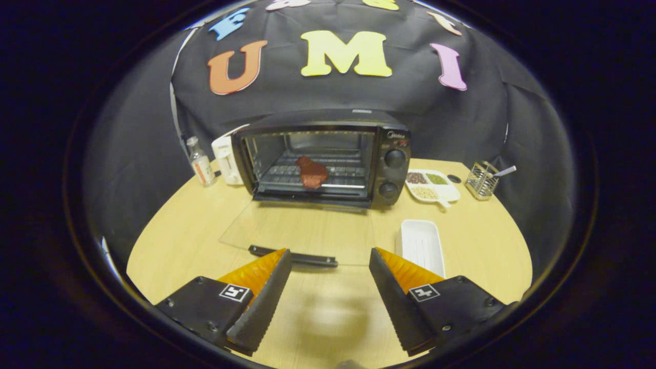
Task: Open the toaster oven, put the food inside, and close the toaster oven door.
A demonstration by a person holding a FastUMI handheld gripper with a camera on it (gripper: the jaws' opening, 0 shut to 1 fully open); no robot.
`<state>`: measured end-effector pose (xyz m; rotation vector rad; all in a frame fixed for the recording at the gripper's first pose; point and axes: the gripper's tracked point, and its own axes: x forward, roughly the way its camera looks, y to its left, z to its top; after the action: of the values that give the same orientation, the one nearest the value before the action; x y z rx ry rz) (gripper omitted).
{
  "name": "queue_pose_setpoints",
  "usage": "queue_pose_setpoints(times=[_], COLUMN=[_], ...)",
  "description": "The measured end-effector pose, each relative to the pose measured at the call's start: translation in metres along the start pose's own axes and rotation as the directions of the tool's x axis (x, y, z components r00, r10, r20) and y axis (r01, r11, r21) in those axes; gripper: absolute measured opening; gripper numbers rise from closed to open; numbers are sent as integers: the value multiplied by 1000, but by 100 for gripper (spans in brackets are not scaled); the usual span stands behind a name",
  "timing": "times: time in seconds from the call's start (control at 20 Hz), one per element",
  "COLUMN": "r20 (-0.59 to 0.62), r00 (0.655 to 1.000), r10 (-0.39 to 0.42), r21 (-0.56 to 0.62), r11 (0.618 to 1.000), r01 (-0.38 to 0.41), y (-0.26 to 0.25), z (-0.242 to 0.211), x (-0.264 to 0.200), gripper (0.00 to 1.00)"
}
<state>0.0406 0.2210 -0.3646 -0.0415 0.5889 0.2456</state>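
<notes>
Gripper (pixel 330 256): I see its fingers spread wide apart, holding nothing, low over the wooden table (pixel 482 241).
Toaster oven (pixel 328 156): far centre, its mouth facing me, knobs on its right side.
Glass door (pixel 302 228): dropped flat toward me, its dark handle (pixel 293 256) running left to right just ahead of my fingers.
Food (pixel 311 172): reddish piece lying on the rack inside the oven, long axis slanting from far left to near right.
White tray (pixel 421 246): right of the door, long axis near to far.
Bottle (pixel 201 163): upright, left of the oven.
Divided dish (pixel 433 185): right of the oven, a wire caddy (pixel 480 180) beyond it.
</notes>
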Motion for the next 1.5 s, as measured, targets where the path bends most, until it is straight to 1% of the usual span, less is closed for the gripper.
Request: queue_pose_setpoints(times=[0.15, 0.25, 0.35, 0.55, 0.75, 1.0, 1.15, 1.5], r20=[-45, -63, -89, -139, -177, -185, -176, -144], r00=[999, 998, 996, 990, 984, 983, 984, 989], r10=[24, 21, 22, 1, -14, -8, 0, 14], r21=[-13, -30, -22, -15, -20, -25, -21, -26], r11=[1000, 999, 999, 1000, 1000, 1000, 1000, 1000], r01=[-24, -23, -25, -3, 11, 3, -3, -18], y=[18, 23, 27, 27, 23, 22, 23, 23], z=[-22, -30, -38, -49, -56, -52, -46, -11], x=[11, 22, 37, 65, 81, 83, 75, 56], gripper=[98, 98, 98, 98, 98, 98, 98, 98])
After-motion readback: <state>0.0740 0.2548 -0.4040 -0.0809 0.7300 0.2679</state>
